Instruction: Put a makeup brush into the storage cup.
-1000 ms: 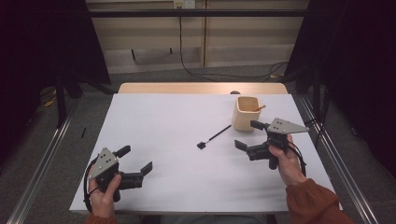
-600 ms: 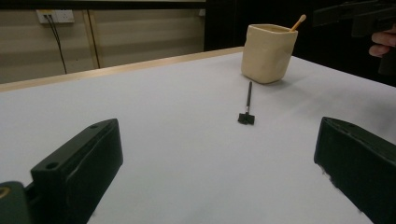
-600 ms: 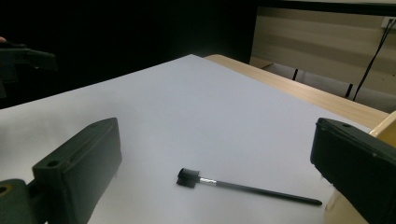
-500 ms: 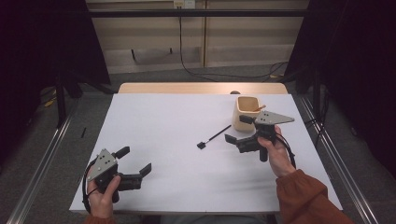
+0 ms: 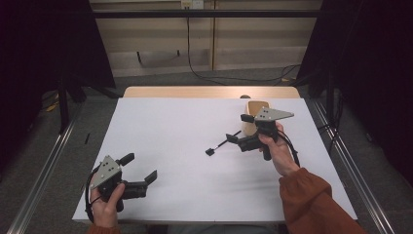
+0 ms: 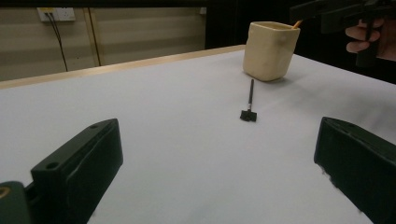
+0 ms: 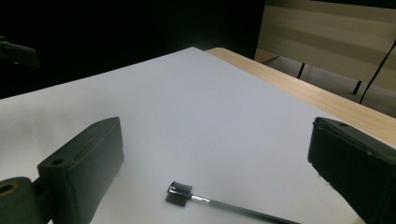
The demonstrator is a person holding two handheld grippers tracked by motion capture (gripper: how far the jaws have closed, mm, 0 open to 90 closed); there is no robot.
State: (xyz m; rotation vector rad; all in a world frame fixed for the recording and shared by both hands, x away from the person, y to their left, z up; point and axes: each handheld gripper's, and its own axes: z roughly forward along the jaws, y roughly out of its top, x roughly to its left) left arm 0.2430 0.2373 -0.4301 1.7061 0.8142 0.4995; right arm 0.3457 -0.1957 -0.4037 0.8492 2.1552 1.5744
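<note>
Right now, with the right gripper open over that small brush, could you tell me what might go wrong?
The brush lies flat and thin on the white table, so the right gripper may scrape the surface or flick it away rather than pinch it. The cream cup stands just behind that gripper; a wide swing could tip it. The left gripper rests far off, unable to steady anything.
</note>
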